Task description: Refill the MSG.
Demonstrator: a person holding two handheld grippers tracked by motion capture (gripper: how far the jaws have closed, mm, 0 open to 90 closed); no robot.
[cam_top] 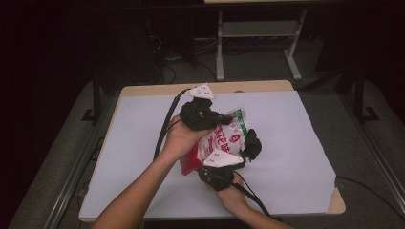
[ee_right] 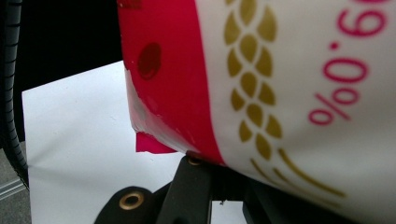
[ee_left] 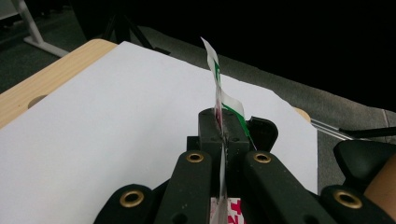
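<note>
Wide white surface (cam_top: 143, 143) spread below, and right over its middle both hands are in close, working one thing together. That thing is the snack bag (cam_top: 224, 138), red and white with a green top edge, held up off the surface and tilted, its long axis running from the near-left red bottom corner up toward the far-right green seal.

Left tongs (cam_top: 203, 114) sit at the far end of the bag, and in the left gripper view the left tongs (ee_left: 224, 135) are pinched tight on the thin top seal of the bag (ee_left: 219, 79), the strip standing upright between the jaws and curling above them.

Right tongs (cam_top: 224, 164) are at the near end, under the bag's belly. The right gripper view has the bag (ee_right: 289, 79) pressed close over the jaws; they are drawn together, and from this angle the low edge seems caught between them, though the actual pinch is hidden.

So the bag is strung between the two grips, one at each end of its length. My read: any pull apart would run along that long axis, with the left hand owning the seal end.
</note>
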